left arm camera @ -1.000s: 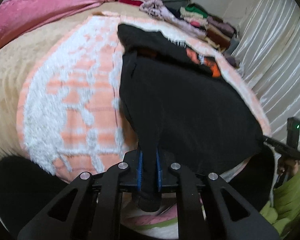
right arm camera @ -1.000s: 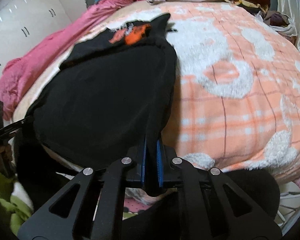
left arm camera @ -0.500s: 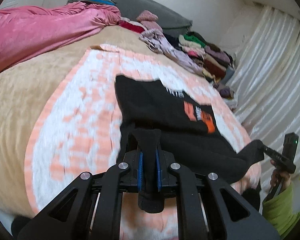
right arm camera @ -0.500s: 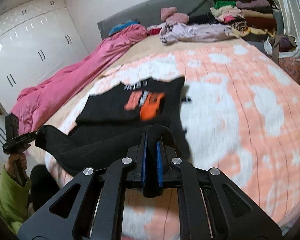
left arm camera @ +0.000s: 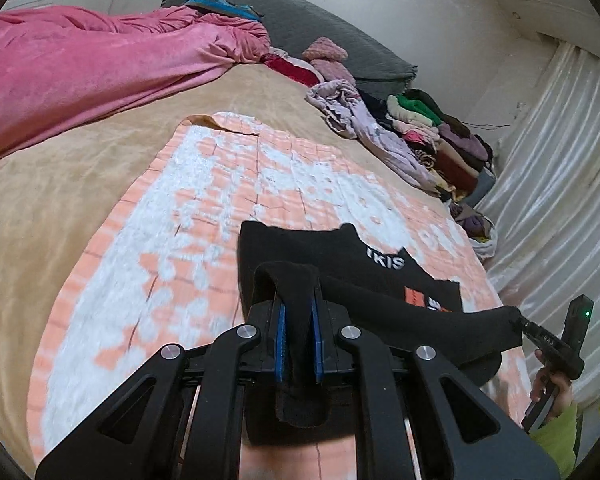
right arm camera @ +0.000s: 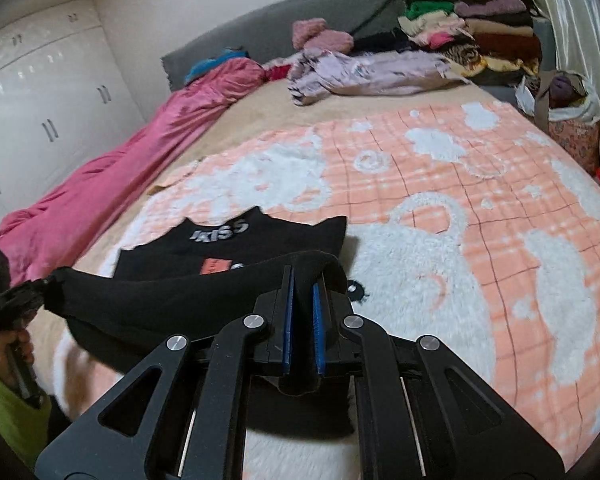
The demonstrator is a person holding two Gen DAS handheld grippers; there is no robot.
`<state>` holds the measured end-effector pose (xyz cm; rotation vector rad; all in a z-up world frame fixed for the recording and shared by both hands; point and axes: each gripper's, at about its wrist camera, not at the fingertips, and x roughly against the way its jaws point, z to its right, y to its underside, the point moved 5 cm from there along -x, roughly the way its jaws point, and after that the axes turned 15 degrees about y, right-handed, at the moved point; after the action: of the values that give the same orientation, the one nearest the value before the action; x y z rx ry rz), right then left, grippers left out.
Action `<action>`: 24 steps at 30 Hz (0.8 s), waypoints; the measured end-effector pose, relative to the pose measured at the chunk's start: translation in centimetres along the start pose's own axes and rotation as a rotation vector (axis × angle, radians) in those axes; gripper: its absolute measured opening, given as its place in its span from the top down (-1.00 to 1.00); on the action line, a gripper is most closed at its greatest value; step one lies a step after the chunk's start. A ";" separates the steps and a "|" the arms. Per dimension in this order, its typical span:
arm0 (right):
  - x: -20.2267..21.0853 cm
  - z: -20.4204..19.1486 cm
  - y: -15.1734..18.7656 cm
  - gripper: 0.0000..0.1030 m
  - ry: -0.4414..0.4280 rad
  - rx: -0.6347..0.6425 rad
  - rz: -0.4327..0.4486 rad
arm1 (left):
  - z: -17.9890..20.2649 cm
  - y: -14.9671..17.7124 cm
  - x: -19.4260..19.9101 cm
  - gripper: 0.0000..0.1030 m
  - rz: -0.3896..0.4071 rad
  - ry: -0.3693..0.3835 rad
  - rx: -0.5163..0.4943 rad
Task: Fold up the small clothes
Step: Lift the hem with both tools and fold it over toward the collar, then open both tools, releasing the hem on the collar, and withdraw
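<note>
On the blanket [right arm camera: 440, 200] — black shirt [right arm camera: 228, 248] (white lettering, orange patch), hem lifted.

The black garment [left arm camera: 400, 304] hem, formerly hanging over the bed [left arm camera: 80, 184] edge, is now lifted and carried forward over its printed half; more bed is visible.

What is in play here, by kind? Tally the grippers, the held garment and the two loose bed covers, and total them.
Grippers: 2, left gripper and right gripper, both shut on the top
Black top: 1
Bed covers: 2, peach-and-white blanket and pink quilt
Total: 5
</note>
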<state>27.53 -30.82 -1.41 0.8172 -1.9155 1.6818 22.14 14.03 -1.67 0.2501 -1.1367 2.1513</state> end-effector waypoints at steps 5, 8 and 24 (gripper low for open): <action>-4.0 0.5 -0.1 0.92 0.034 -0.023 -0.058 | -1.7 -0.6 -3.3 0.81 -0.024 -0.037 0.012; -6.0 0.7 0.4 0.92 0.067 -0.022 -0.090 | -2.5 -0.5 -5.1 0.76 -0.041 -0.064 0.004; -1.2 -2.6 0.6 0.05 0.102 0.171 0.074 | -0.5 -0.7 -4.7 -0.06 0.028 -0.050 -0.113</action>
<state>27.87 -28.05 -2.26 0.7156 -1.7721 1.9142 26.17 12.43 -3.61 0.2396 -1.2925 2.1076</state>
